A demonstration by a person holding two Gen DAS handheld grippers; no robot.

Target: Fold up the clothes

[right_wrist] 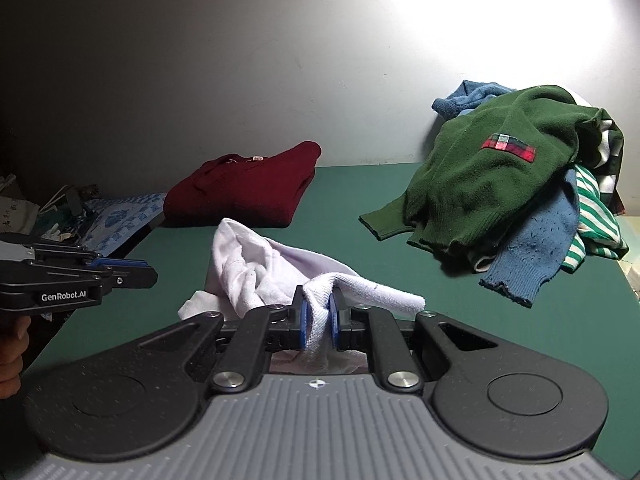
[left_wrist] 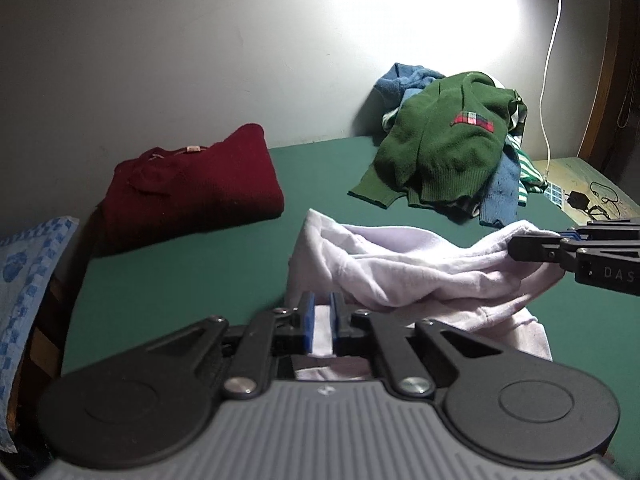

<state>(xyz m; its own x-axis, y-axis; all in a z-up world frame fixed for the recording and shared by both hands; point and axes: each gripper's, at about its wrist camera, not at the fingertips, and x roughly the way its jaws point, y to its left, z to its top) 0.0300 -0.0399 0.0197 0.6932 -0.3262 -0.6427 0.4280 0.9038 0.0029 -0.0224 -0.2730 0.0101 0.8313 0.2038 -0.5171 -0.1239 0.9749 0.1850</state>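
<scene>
Gripping the pale lilac garment (right_wrist: 256, 272) between the blue pads of our right gripper (right_wrist: 318, 320), we hold a thick fold of its soft, fleecy cloth off the green table (right_wrist: 400, 216). Our left gripper (left_wrist: 321, 320) stands over the near edge of the same garment (left_wrist: 400, 268); its blue pads sit close together with white cloth showing in the narrow gap, yet in the right wrist view its closed tips hang beside the garment, so we cannot tell whether it pinches anything.

Around us, a dark red knitted sweater (left_wrist: 192, 188) lies folded at the far left against the grey wall (left_wrist: 160, 60), well apart from the garment. At the far right a loose heap is topped by a green knitted sweater (left_wrist: 440, 148) with a red plaid patch (left_wrist: 476, 120); under it lie a blue knit (right_wrist: 532, 248) with a frayed ribbed cuff and a green-and-white striped piece (right_wrist: 592, 208). A blue-patterned cloth (left_wrist: 28, 272) hangs off the left edge. A white cable (left_wrist: 550, 80) runs down the wall, and a black charger (left_wrist: 578, 200) lies beyond the heap.

We read "GenRobot.AI" on the left gripper's side and "DAS" on the right gripper's.
</scene>
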